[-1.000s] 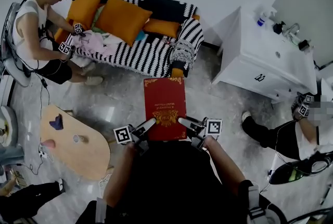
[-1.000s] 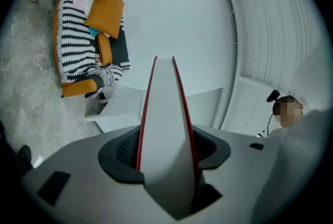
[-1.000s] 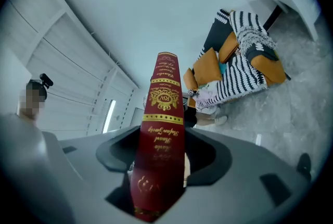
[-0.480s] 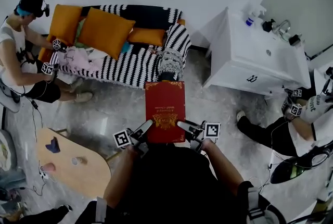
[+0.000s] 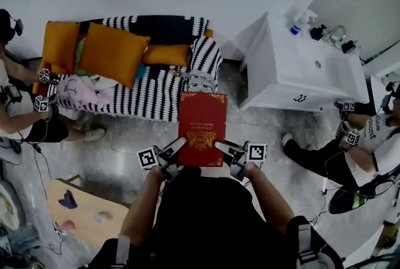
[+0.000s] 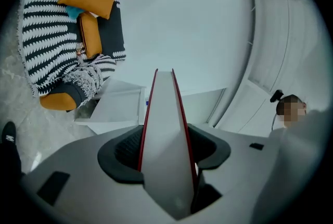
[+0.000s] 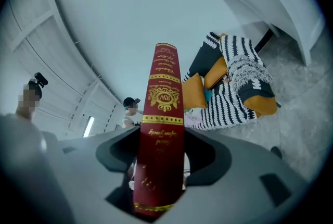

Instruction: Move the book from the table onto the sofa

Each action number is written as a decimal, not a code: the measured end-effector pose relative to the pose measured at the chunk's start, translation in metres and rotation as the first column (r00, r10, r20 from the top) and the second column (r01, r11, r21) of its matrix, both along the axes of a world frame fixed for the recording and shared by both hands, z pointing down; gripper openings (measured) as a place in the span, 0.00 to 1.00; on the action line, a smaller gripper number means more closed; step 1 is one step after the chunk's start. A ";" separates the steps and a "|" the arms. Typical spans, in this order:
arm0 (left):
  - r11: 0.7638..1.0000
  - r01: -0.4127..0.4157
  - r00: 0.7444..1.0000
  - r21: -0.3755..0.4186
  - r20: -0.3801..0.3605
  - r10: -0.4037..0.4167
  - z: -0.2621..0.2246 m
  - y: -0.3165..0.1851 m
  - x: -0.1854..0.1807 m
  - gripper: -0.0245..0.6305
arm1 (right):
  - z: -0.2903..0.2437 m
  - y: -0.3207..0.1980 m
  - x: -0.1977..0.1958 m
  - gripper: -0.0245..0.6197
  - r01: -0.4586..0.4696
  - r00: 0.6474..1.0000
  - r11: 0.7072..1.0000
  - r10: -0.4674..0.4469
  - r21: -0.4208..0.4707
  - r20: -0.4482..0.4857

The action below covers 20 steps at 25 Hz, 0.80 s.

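Already the book (image 5: pixel 201 129) is off the tabletop (image 5: pixel 81 224), held flat over the grey floor (image 5: pixel 125 136). The left claw (image 5: pixel 177 149) is clamped on its page edge, the right claw (image 5: pixel 223 147) on its spine. What's left is reaching the striped sofa (image 5: pixel 156 83) just ahead, seemingly crowded with cushions (image 5: pixel 112 52), and setting the book down. A white cabinet (image 5: pixel 294 67) stands alongside.

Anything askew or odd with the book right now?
Nothing stands out. The book is held square: page edge in the left gripper, spine in the right gripper, pointing at the sofa.
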<state>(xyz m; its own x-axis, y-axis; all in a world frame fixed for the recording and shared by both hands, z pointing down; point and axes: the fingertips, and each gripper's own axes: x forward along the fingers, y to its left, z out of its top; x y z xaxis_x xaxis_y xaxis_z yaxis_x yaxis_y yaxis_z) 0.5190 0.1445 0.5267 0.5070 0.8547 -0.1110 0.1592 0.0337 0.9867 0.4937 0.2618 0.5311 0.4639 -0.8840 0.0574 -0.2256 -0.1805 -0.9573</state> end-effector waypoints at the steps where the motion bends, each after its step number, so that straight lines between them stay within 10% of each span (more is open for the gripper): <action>1: 1.000 -0.008 1.000 0.000 0.007 0.008 0.002 -0.001 0.007 0.42 | 0.002 0.000 0.006 0.43 -0.009 1.000 1.000 0.009 -0.006 0.001; 11: 0.998 -0.055 0.995 0.022 0.090 0.053 0.026 0.007 0.049 0.42 | 0.026 0.010 0.049 0.44 -0.084 0.995 0.995 0.087 -0.050 0.046; 20: 0.992 -0.075 0.987 0.100 0.148 0.060 0.061 0.021 0.082 0.42 | 0.068 0.022 0.087 0.44 0.028 0.991 0.997 -0.019 -0.066 0.129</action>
<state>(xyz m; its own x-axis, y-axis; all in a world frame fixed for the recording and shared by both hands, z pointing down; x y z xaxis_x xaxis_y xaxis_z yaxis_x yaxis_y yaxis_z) 0.6006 0.1658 0.5876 0.4518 0.8907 0.0513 0.0151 -0.0652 0.9978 0.5809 0.2835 0.5996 0.4279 -0.8867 0.1751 -0.1071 -0.2421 -0.9643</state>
